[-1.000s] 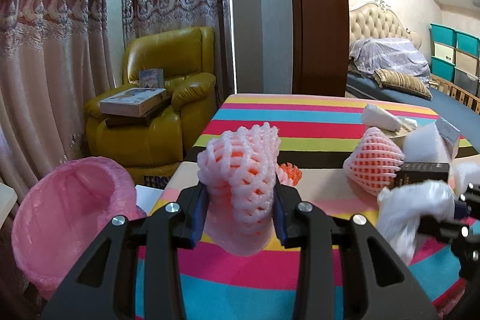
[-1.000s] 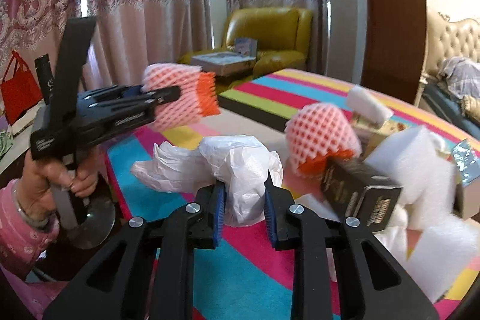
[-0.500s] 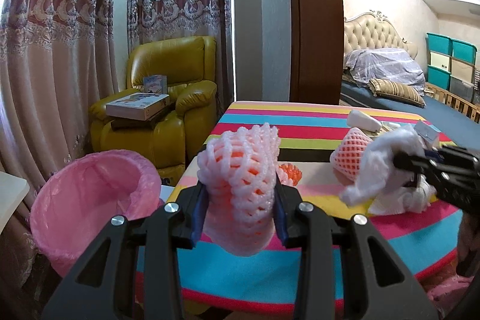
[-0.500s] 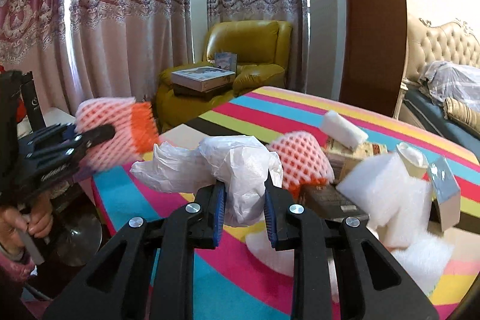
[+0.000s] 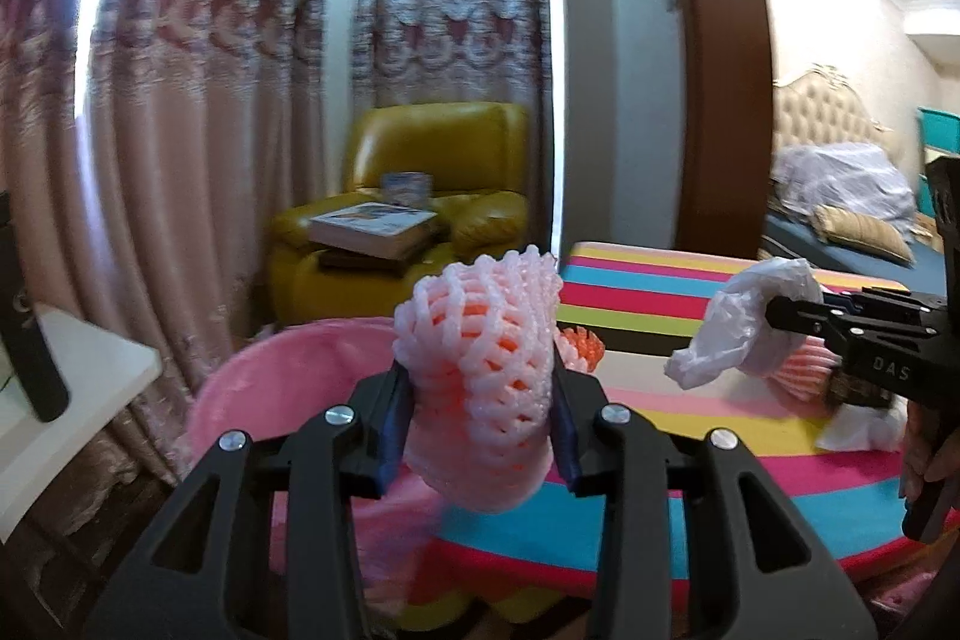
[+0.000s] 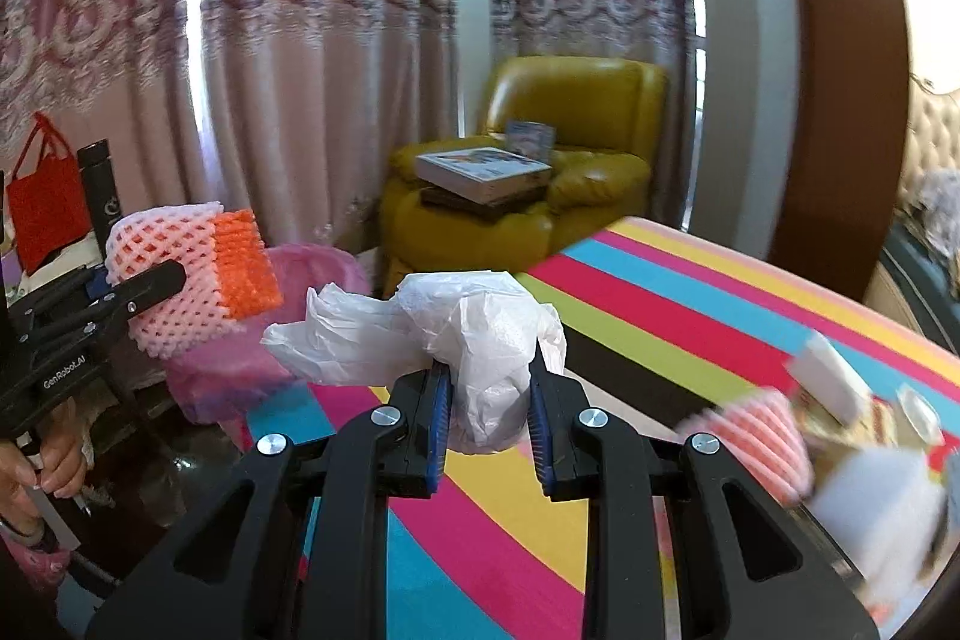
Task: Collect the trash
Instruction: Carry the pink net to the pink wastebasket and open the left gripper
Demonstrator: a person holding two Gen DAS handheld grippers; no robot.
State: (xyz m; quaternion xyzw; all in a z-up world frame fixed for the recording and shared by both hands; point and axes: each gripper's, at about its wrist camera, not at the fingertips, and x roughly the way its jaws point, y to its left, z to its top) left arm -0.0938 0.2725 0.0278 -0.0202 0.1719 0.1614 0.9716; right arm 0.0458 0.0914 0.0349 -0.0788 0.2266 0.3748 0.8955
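Observation:
My left gripper (image 5: 480,391) grips a pink-and-orange foam fruit net (image 5: 480,340). Its pads still press the net while the jaws are opening slightly. The net hangs just past the table's left edge, over the pink-lined trash bin (image 5: 282,382). In the right wrist view the same net (image 6: 180,274) sits at the left, in front of the bin (image 6: 318,268). My right gripper (image 6: 486,391) is shut on a crumpled white plastic bag (image 6: 468,322) above the striped table (image 6: 660,304). It also appears in the left wrist view, where the bag (image 5: 738,328) is at the right.
More trash lies at the table's right: another foam net (image 6: 756,436), a white foam block (image 6: 834,382) and boxes, all blurred. A yellow armchair (image 5: 432,160) with books stands behind the bin. Curtains hang at the left, and a white ledge (image 5: 72,376) is beside the bin.
Both grippers have lifted and swung left, away from the trash pile. The foam net now hangs over the bin, and the bag has left the pile for the table's left part.

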